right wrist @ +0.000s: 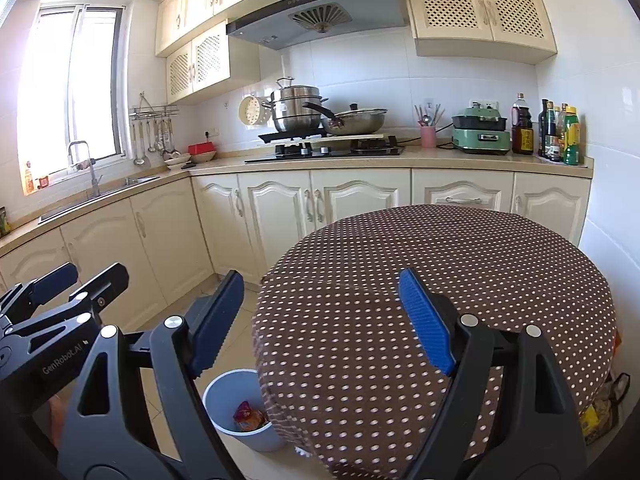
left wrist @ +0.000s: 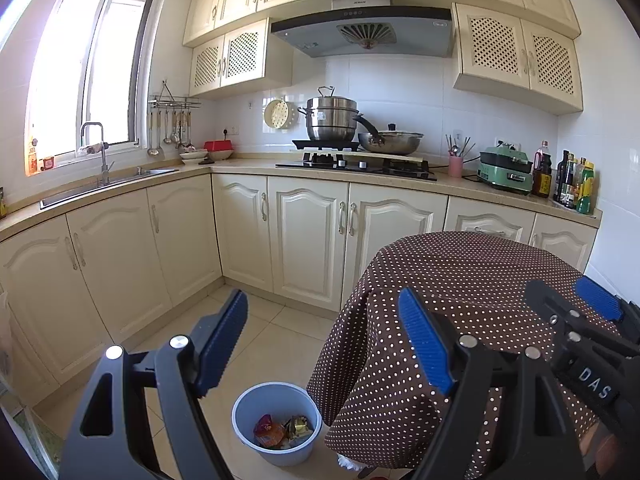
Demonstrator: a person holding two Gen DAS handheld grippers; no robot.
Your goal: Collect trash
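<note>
A light blue bin (left wrist: 249, 402) stands on the tiled floor beside the round table (left wrist: 460, 276), which wears a brown polka-dot cloth. Crumpled snack wrappers (left wrist: 280, 430) lie inside the bin. My left gripper (left wrist: 324, 340) hovers above the bin and the table's edge, open, with nothing between its blue pads. In the right wrist view my right gripper (right wrist: 322, 320) is open and empty over the table (right wrist: 440, 248). The table hides part of the bin (right wrist: 224, 396); one orange wrapper (right wrist: 248, 416) shows. Each gripper sees the other: right gripper (left wrist: 568, 296), left gripper (right wrist: 82, 276).
Cream cabinets (left wrist: 308, 240) run in an L behind the table. The counter carries a sink (left wrist: 108, 184), a stove with pots (left wrist: 352, 160), a green appliance (left wrist: 506, 172) and bottles (left wrist: 576, 188). A bag of items (right wrist: 600, 412) sits low, right of the table.
</note>
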